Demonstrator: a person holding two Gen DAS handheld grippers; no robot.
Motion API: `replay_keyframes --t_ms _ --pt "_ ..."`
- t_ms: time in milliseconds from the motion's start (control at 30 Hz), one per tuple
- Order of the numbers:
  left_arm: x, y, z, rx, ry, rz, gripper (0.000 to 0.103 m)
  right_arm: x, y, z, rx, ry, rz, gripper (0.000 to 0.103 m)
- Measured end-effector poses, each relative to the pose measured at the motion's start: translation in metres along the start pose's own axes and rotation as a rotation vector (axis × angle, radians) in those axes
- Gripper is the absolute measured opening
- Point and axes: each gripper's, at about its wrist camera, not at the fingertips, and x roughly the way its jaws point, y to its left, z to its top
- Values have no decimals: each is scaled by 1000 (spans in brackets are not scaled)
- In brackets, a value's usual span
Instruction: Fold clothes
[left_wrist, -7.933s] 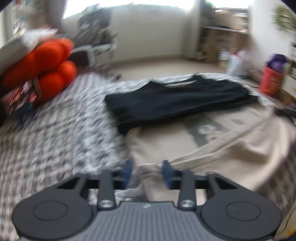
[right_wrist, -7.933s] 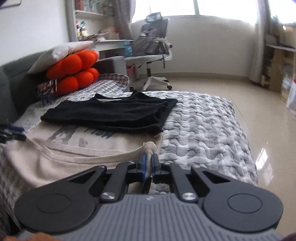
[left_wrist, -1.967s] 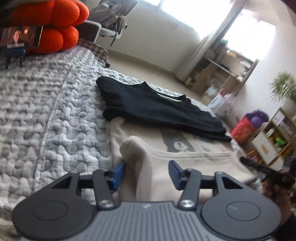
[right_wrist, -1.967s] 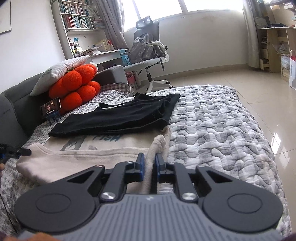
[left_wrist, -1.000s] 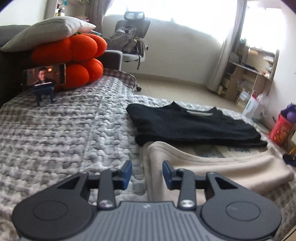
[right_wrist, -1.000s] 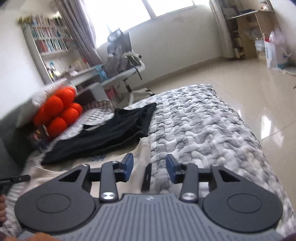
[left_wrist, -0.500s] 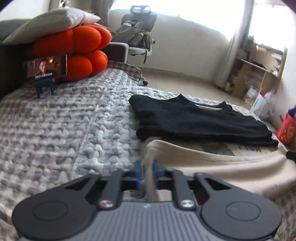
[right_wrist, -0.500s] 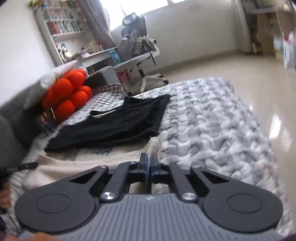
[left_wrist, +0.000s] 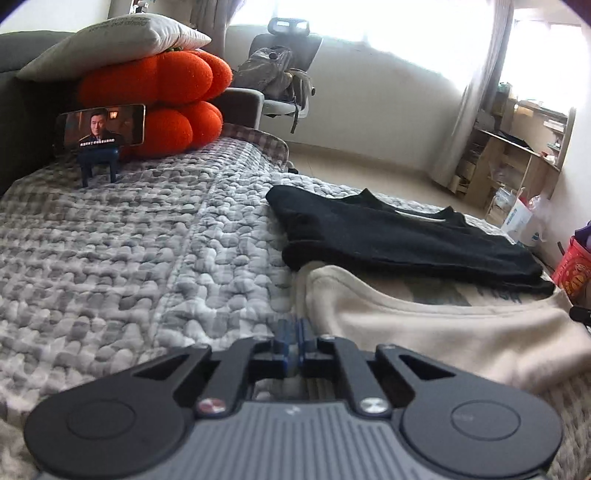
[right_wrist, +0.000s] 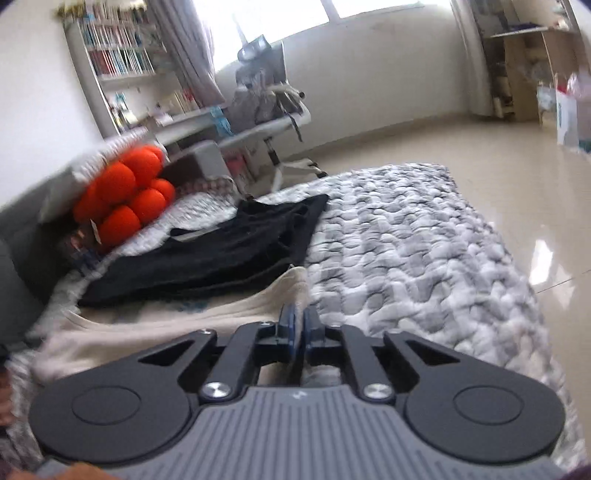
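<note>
While a second ago both gaped, left gripper jaws now shut; right gripper jaws reopening on cream shirt.

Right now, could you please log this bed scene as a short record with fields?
Surface: grey-and-white quilted bedspread
Garment being folded: cream cotton sweatshirt, partly folded
Finished garment: folded black T-shirt, overlapping the sweatshirt's far edge
Left hand-held gripper: shut at the sweatshirt's left edge
Right hand-held gripper: jaws opening, the sweatshirt's right edge between them
Background: orange plush cushion, phone on blue stand
</note>
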Motion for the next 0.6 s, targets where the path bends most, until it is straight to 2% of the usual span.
replay_keyframes --t_ms 100,133,167,200,267,400,433,467,533,567,600 --pt "-20 4 0 -24 -9 -28 17 -25 -5 -6 63 -33 24 22" --pt "-26 4 -2 -25 -13 -33 21 -35 -7 -9 82 -53 37 36" --pt "-32 3 -5 -22 -11 -40 25 -44 -9 -12 99 -70 52 44" --pt "-37 2 -8 -21 -6 -48 26 -52 -9 -16 110 -81 70 44" --pt "-41 1 -14 -27 17 -71 39 -61 -6 -23 103 -64 91 44" --pt "-37 -7 -21 -22 45 -80 40 -65 11 -37 1 -29 80 44" --pt "-35 -9 -22 -14 49 -72 38 -63 15 -38 -25 -25 75 43" --pt "-32 -12 -24 -4 53 -60 33 -62 17 -38 -39 -22 73 29" --pt "-32 -16 -26 24 44 -41 18 -60 20 -35 -58 -22 71 12" --pt "-32 -18 -26 38 40 -33 10 -62 21 -32 -67 -26 80 11" --pt "-35 -18 -24 48 40 -31 9 -65 20 -28 -75 -28 100 10"
